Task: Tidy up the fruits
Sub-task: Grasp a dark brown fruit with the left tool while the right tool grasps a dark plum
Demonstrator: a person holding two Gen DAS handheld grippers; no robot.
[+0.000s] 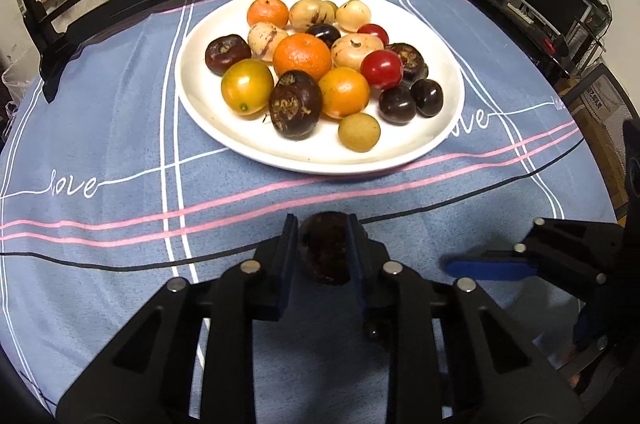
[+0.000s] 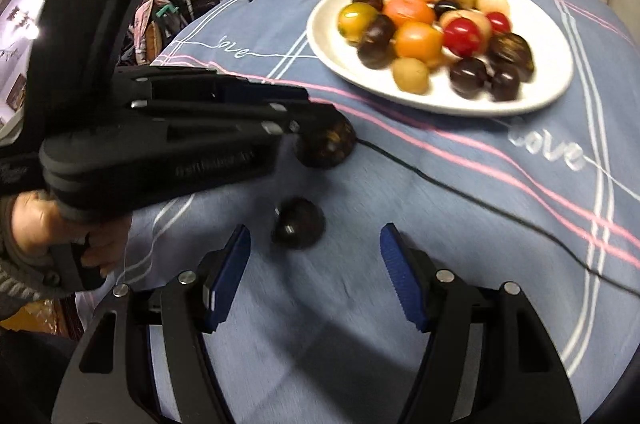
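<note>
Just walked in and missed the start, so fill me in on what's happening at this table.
A person is sorting fruit with two handheld claws. The left claw is shut on a dark brown fruit, held over the blue tablecloth short of the white plate. The right claw is open, with a small dark fruit lying on the cloth just ahead of its fingers. The plate still holds a mixed pile of orange, red, yellow and dark fruits.

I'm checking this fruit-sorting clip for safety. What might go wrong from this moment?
1. The left gripper pinches a round dark fruit near its fingertips; it may slip out and roll.
2. A loose dark fruit lies on the tablecloth just ahead of the open right gripper, which could knock it away.
3. The two grippers work close together and may collide.
</note>
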